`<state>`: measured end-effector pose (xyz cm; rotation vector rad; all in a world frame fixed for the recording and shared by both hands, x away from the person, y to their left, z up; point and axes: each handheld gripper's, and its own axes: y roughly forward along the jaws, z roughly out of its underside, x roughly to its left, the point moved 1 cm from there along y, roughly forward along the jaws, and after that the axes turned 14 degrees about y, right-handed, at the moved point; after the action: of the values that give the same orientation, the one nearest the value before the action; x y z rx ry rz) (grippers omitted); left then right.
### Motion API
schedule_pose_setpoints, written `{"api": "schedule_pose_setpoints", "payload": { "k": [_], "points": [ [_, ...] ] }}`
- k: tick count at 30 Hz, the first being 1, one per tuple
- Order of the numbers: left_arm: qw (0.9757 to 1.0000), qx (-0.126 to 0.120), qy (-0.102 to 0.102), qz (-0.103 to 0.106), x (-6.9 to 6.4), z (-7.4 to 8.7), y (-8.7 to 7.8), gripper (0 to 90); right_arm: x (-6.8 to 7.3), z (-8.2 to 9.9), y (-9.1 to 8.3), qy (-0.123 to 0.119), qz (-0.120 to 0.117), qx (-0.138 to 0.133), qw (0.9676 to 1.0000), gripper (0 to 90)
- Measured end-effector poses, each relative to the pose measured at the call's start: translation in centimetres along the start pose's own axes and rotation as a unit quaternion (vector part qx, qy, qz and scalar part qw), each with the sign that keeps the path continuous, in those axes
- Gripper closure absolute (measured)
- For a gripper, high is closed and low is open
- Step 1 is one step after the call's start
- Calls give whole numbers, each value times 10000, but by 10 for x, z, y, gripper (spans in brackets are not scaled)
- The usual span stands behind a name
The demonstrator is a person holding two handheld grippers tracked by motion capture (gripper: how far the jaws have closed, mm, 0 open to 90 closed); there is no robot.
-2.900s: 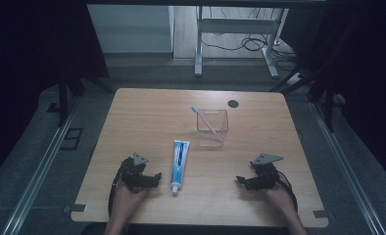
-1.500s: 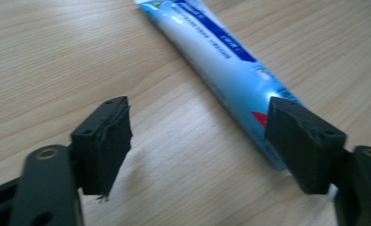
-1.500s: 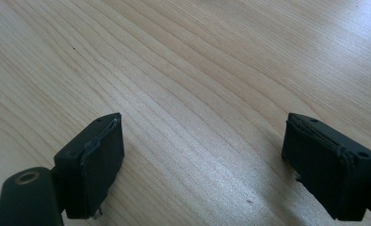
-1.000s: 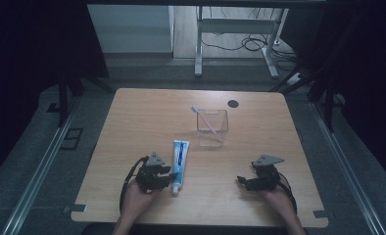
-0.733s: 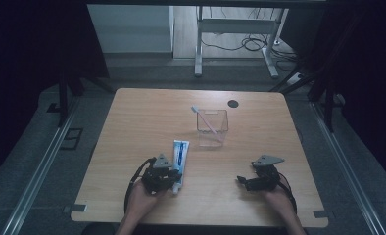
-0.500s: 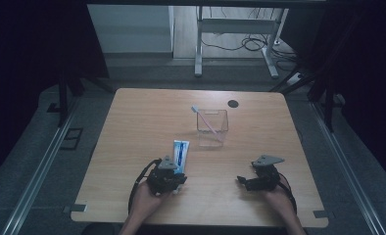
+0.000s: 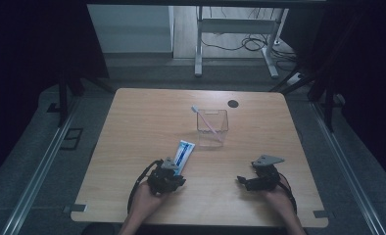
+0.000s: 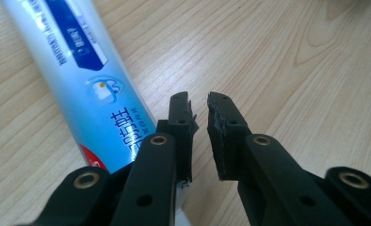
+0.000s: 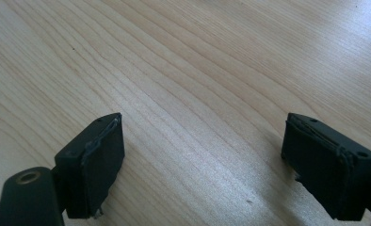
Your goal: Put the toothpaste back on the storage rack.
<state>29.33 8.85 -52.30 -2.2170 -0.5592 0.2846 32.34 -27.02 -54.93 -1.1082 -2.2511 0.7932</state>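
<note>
A blue and white toothpaste tube (image 7: 183, 152) lies flat near the table's front, slanting away to the right. My left gripper (image 7: 175, 176) rests at its near end. In the left gripper view the tube (image 8: 94, 80) runs under the left jaw, and the left gripper (image 8: 199, 101) has its jaws drawn together with only a thin slit of bare wood between the pads. My right gripper (image 7: 242, 181) sits on the table at the front right. The right gripper (image 9: 202, 136) is open wide over bare wood, holding nothing.
A clear square cup (image 7: 212, 128) stands beyond the tube near the table's middle, with a pink and white toothbrush (image 7: 203, 117) leaning in it. A black round cap (image 7: 233, 103) sits in the far part of the wooden tabletop (image 7: 132, 127). Dark floor and desk legs lie beyond.
My left hand has moved right from the front left to the tube's near end, and its jaws have closed. The right hand has stayed put.
</note>
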Motion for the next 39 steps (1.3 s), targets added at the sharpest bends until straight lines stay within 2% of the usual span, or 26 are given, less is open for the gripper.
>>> {"api": "schedule_pose_setpoints", "payload": {
  "k": [7,10,14,21,25,28,30,34,37,39],
  "points": [
    [10000,75,16,-21,7,6,-4,790,0,0,0,1,1,-1,10000,136],
    [10000,38,-49,-25,9,8,-6,791,0,0,0,2,2,-1,10000,136],
    [10000,60,-1,-26,9,8,-7,778,0,0,0,2,1,0,10000,136],
    [9999,87,117,-47,9,0,-10,672,0,0,0,3,1,1,10000,136],
    [9997,88,161,-177,12,-8,-15,601,0,0,0,3,2,1,10000,136],
    [9994,187,176,-213,16,-13,-17,534,0,0,0,3,2,1,10000,136],
    [9990,272,164,-330,18,-16,-18,503,0,0,0,2,3,1,10000,136],
    [9979,405,115,-500,25,-18,-17,464,0,0,0,0,2,1,10000,136],
    [9973,473,23,-554,30,-17,-16,436,0,0,0,3,5,-1,10000,136],
    [9968,567,30,-556,32,-17,-15,425,0,0,0,1,4,-1,10000,136]
  ]
}}
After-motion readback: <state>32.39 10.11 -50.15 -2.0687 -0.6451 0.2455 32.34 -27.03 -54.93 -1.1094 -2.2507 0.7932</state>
